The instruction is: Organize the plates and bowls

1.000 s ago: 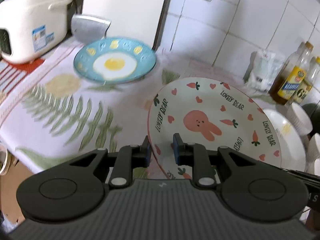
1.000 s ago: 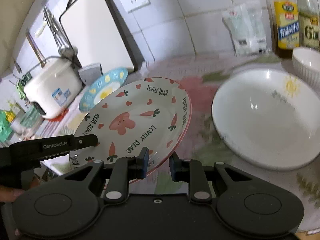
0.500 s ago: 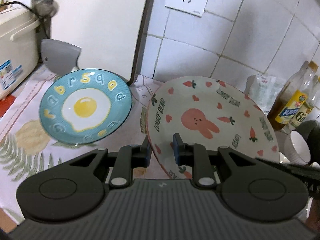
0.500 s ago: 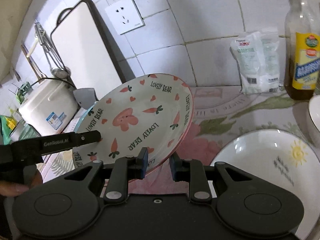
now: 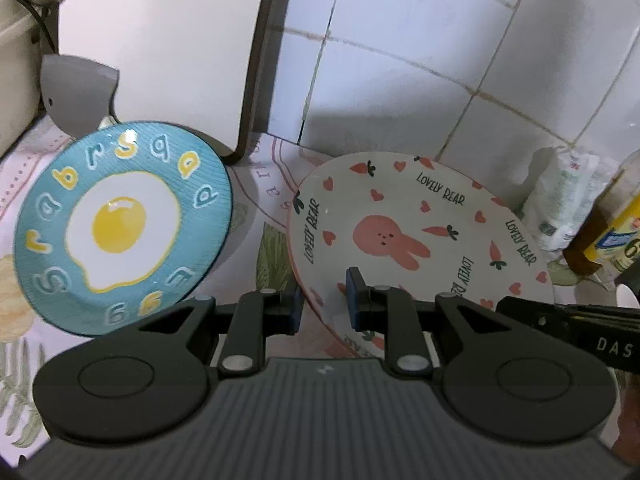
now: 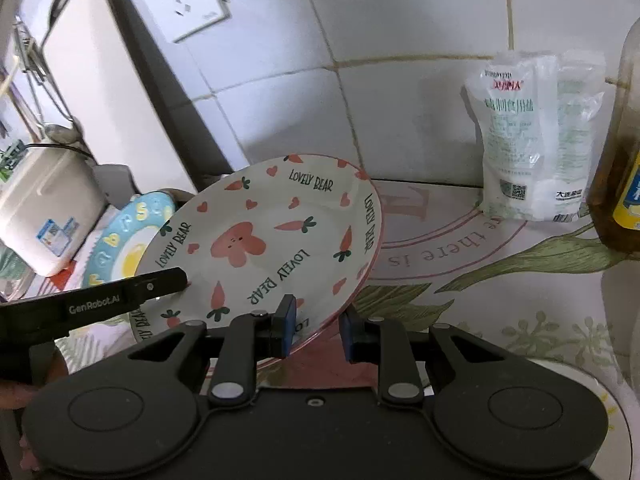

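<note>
A white plate with a pink rabbit, carrots and hearts (image 5: 420, 224) (image 6: 264, 248) is held above the counter, tilted. My left gripper (image 5: 323, 304) is shut on its left rim and my right gripper (image 6: 318, 332) is shut on its right rim. A blue plate with a fried-egg design (image 5: 120, 224) (image 6: 124, 240) lies on the counter to the left, close to the rabbit plate's left edge. The rim of a large white plate (image 6: 588, 384) shows at the right, below my right gripper.
A white cutting board (image 5: 168, 48) leans on the tiled wall behind the blue plate. A rice cooker (image 6: 44, 208) stands at far left. A white packet (image 6: 536, 140) and oil bottles (image 6: 624, 168) stand at the right by the wall. A floral cloth (image 6: 500, 264) covers the counter.
Both grippers have carried the rabbit plate up and back toward the wall, nearer the blue plate. The large white plate has dropped almost out of view.
</note>
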Motion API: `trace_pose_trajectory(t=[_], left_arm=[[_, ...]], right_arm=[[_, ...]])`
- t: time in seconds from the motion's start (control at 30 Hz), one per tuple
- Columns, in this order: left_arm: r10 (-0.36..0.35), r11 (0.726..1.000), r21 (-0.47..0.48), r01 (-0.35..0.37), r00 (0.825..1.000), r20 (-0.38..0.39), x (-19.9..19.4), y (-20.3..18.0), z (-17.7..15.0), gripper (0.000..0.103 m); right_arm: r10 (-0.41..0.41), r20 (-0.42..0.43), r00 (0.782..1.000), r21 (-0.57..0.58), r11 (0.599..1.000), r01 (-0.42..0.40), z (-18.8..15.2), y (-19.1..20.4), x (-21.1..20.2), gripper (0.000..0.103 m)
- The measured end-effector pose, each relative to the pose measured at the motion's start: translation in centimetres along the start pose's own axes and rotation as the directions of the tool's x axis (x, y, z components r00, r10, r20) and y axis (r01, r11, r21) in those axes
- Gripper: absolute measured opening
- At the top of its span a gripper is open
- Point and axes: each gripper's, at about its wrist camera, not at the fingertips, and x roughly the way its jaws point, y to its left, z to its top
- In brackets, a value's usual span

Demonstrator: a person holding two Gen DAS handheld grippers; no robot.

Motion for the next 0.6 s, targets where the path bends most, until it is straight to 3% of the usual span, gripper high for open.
trace_pose_trajectory(t=[0.43,0.6], left_arm=[[0.011,1.000,0.012,-0.011,0.999,-0.037,3.1,-0.8,0.5,0.020],[-0.011,1.000,-0.015,0.008,0.989,-0.147,3.6,-0.2,0.5,0.021]], right_arm=[[-0.059,-0.020,0.998,0.029,0.998,0.060,0.7,-1.4,2.7,0.028],[-0.105,-0.091,0.990,0.042,0.993,0.109,0.0,-1.3,3.3,0.034]])
